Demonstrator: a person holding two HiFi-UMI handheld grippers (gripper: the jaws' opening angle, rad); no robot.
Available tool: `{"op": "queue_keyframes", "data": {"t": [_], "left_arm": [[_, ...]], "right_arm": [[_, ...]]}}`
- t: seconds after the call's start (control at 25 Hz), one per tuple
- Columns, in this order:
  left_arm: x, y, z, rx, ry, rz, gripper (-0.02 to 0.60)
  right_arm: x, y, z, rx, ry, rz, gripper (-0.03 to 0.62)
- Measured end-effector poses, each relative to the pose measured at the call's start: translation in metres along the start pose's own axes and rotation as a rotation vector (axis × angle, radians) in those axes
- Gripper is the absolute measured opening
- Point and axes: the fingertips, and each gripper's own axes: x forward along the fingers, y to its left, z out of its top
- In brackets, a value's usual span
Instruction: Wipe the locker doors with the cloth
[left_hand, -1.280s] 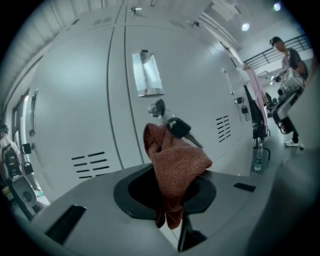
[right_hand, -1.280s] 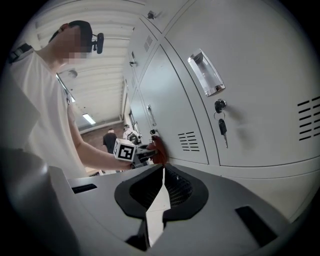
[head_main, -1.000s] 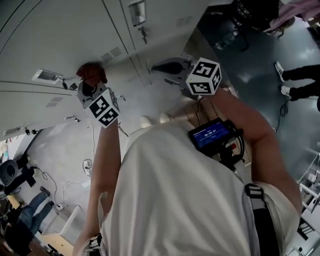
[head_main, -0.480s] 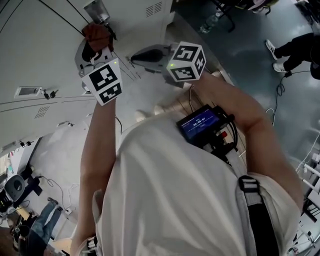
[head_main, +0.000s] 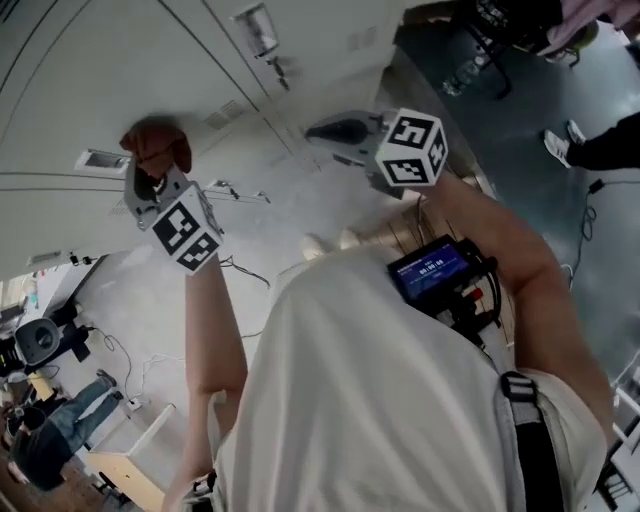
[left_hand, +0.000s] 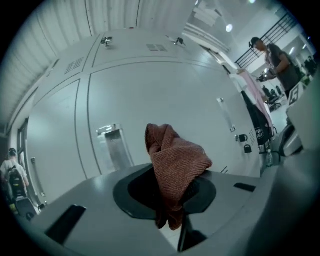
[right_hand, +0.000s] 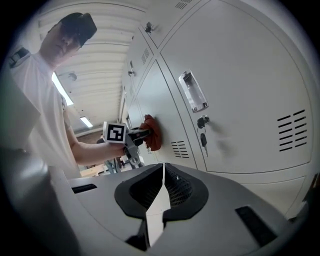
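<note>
A reddish-brown cloth (head_main: 155, 145) is bunched in my left gripper (head_main: 150, 172), which is shut on it and holds it against a pale grey locker door (head_main: 90, 70). In the left gripper view the cloth (left_hand: 175, 162) sticks up out of the gripper (left_hand: 172, 192), with the door (left_hand: 165, 95) close behind. My right gripper (head_main: 338, 130) hovers to the right, near the lockers, shut with nothing in it. The right gripper view shows that gripper (right_hand: 163, 167) in front, and further off the left gripper's marker cube (right_hand: 115, 132) and the cloth (right_hand: 151, 132) touching the door.
The door near my right gripper has a label holder (right_hand: 193, 91), a key (right_hand: 203, 138) hanging in its lock, and vent slots (right_hand: 292, 131). A screen device (head_main: 438, 270) hangs on my chest. People stand at right (head_main: 600, 150) and by the lockers (left_hand: 274, 55).
My left gripper carried the cloth up beside the door's label holder, then back down and left across the door. The right gripper stayed shut, roughly where it was.
</note>
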Motion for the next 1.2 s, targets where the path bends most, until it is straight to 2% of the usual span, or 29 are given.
{"op": "queue_keyframes", "data": {"t": [0.24,0.4,0.6,0.68,0.8,0.96,1.08,1.2], "left_arm": [[-0.017,0.042,-0.01,-0.184,0.031,0.036,0.072],[-0.024,0.064,-0.01,-0.203,-0.001,0.085,0.072],[-0.034,0.112,-0.015,-0.27,-0.013,0.259,0.072],[-0.033,0.122,-0.017,-0.253,-0.011,0.281,0.072],[-0.028,0.096,-0.001,-0.223,-0.034,0.227,0.071],[-0.023,0.066,0.018,-0.234,-0.064,0.22,0.071],[-0.017,0.02,0.044,-0.169,-0.11,0.105,0.071],[-0.008,-0.028,0.068,-0.145,-0.154,0.011,0.071]], "right_arm": [[-0.013,0.01,0.007,0.002,0.021,-0.019,0.018],[-0.009,0.008,0.008,0.002,0.019,-0.015,0.018],[-0.019,0.001,0.007,0.014,0.007,-0.048,0.018],[-0.023,-0.003,0.007,0.021,0.0,-0.06,0.018],[-0.023,-0.005,0.004,0.031,-0.004,-0.063,0.018],[-0.019,-0.002,0.003,0.03,-0.011,-0.047,0.018],[-0.017,0.0,0.003,0.031,-0.01,-0.043,0.018],[-0.018,0.003,0.005,0.029,-0.019,-0.042,0.018]]}}
